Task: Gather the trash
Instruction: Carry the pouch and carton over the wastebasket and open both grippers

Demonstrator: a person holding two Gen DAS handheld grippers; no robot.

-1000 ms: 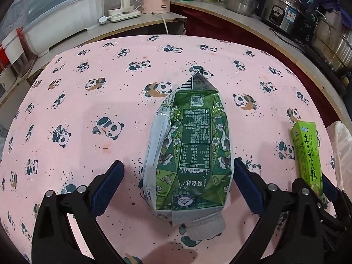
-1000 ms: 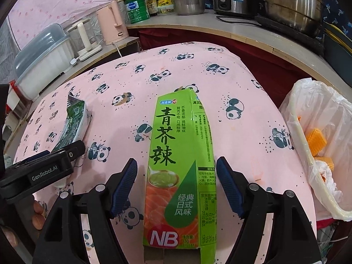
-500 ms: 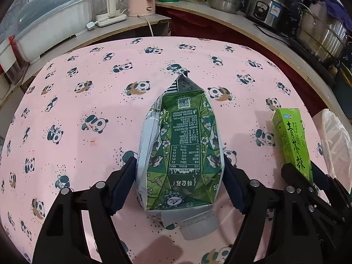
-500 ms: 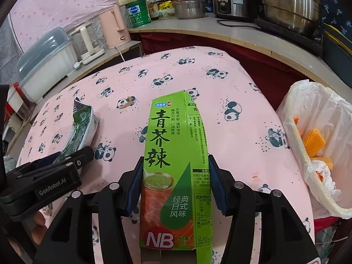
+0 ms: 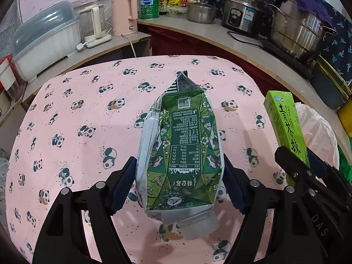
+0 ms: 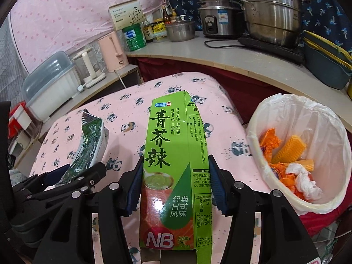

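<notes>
Kitchen corner with a pink panda-print tablecloth [image 5: 92, 110] filling the middle of both views, steel pots [image 5: 297, 33] on a pale counter at upper right. At centre of the left wrist view, crushed dark green drink carton with a grey cap [image 5: 182, 149], pinched at its sides by the blue pads of the left gripper [image 5: 179, 183], raised off the cloth. At centre of the right wrist view, light green cardboard box with an orange base [image 6: 176, 171], clamped between the pads of the right gripper [image 6: 176, 186]. At right, white-lined trash bin [image 6: 325, 118] holding orange wrappers and crumpled tissue.
</notes>
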